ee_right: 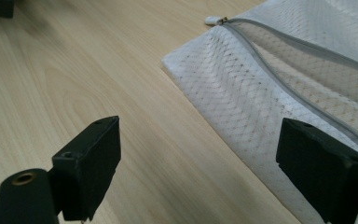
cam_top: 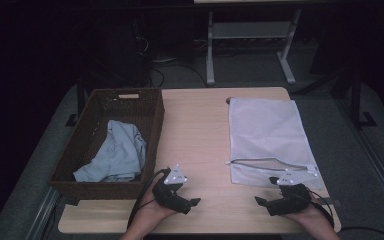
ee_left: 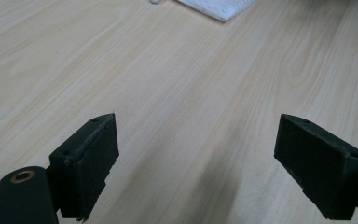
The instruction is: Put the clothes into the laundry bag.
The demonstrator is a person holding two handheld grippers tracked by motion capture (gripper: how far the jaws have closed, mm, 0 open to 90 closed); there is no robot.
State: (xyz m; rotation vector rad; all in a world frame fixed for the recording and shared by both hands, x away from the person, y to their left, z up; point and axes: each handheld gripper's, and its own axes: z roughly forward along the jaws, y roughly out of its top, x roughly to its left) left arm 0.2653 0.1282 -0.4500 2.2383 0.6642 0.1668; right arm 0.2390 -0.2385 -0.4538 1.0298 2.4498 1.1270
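Mesh bag [ee_right: 261,84] flat on table [cam_top: 195,130] — both hand-held grippers [cam_top: 260,201] agape, nothing btwn jaws.

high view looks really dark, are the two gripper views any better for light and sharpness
High view: dim, with black surroundings; only the table, basket and mesh bag stand out. Left gripper view: bright, even light, wood grain sharp, soft shadow between the jaws. Right gripper view: bright too, the bag's weave and zipper crisp, far corner slightly soft.

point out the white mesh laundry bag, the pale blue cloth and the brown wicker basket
white mesh laundry bag [cam_top: 267,125], high view, upper panel
pale blue cloth [cam_top: 120,150], high view, crumpled middle
brown wicker basket [cam_top: 152,130], high view, right wall
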